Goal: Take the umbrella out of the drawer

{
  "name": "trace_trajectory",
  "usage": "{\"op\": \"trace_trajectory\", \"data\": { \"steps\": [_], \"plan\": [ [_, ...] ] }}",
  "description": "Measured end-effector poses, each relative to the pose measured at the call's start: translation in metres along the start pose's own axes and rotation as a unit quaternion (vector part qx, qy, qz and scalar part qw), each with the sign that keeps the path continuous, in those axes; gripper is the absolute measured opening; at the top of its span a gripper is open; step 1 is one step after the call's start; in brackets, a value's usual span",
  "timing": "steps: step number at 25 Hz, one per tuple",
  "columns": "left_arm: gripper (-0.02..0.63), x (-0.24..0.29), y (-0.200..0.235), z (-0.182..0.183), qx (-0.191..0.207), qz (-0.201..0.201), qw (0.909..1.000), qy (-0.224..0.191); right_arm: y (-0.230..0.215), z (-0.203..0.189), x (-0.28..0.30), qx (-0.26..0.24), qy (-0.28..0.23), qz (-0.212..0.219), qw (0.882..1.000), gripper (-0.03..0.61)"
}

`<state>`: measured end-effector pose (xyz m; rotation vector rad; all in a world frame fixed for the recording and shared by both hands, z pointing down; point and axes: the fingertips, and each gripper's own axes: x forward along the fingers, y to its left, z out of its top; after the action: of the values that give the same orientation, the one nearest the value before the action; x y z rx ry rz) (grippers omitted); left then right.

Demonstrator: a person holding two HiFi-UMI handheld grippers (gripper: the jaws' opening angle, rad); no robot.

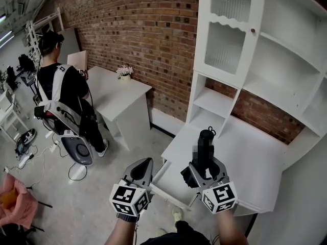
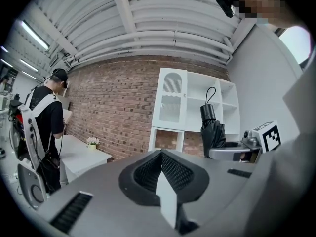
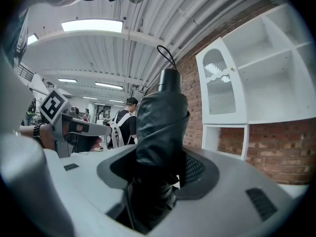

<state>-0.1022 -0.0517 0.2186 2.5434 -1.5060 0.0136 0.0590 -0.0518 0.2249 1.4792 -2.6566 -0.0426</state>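
While upright, umbrella [image 3: 160, 127] between right fingers [image 3: 196, 169]

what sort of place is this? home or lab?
Likely a lab staged as a home: white shelf unit against a brick wall, ribbed industrial ceiling with strip lights, another person wearing a harness rig.

We record a white counter [image 1: 250, 160] beneath white shelves [image 1: 278, 60], its drawer [image 1: 171, 195] standing pulled out. A second white counter [image 1: 115, 93] stands against the brick wall [image 1: 148, 29] (a small flower pot [image 1: 124, 74] sits near its back edge). On the grey floor [image 1: 97, 198] lie loose cables [image 1: 38, 167].
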Motion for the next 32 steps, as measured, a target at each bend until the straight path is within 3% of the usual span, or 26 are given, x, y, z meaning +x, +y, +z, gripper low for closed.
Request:
{"op": "trace_trajectory", "data": {
  "steps": [11,32],
  "plan": [
    [0.006,-0.013,0.006,0.017,0.008,0.006,0.9998,-0.019,0.007,0.027,-0.005,-0.017,-0.03,-0.001,0.999,0.212],
    [0.006,-0.015,0.003,0.014,0.015,0.014,0.9995,-0.024,0.007,0.021,-0.011,-0.02,-0.025,-0.001,0.999,0.212]
  ]
}}
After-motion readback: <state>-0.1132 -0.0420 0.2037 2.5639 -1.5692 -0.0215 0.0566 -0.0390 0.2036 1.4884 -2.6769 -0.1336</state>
